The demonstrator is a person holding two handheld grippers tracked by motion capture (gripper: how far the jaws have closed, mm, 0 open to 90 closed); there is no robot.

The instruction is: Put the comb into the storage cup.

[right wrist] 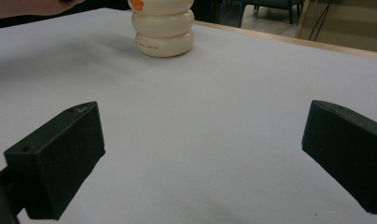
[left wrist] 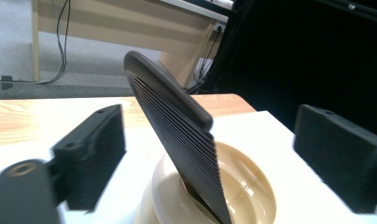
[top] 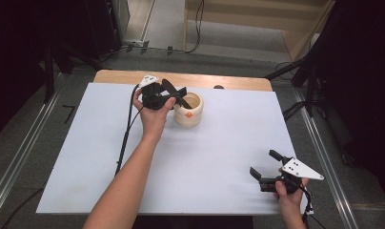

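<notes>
A cream ribbed cup (top: 190, 113) with an orange mark stands on the white sheet (top: 219, 152) at the back of the table. A black comb (left wrist: 177, 135) stands tilted inside the cup (left wrist: 252, 191), its teeth pointing down. My left gripper (top: 175, 95) hovers at the cup's rim. In the left gripper view its jaws (left wrist: 219, 144) stand wide open on either side of the comb, touching neither it nor the cup. My right gripper (top: 265, 163) rests open near the front right edge with nothing between its jaws (right wrist: 205, 154). Far ahead of them is the cup (right wrist: 163, 28).
The wooden table top (top: 228, 82) shows beyond the sheet's far edge. A black cable (top: 126, 133) trails from the left gripper along the sheet's left side. Dark stands and cables are on the floor around the table.
</notes>
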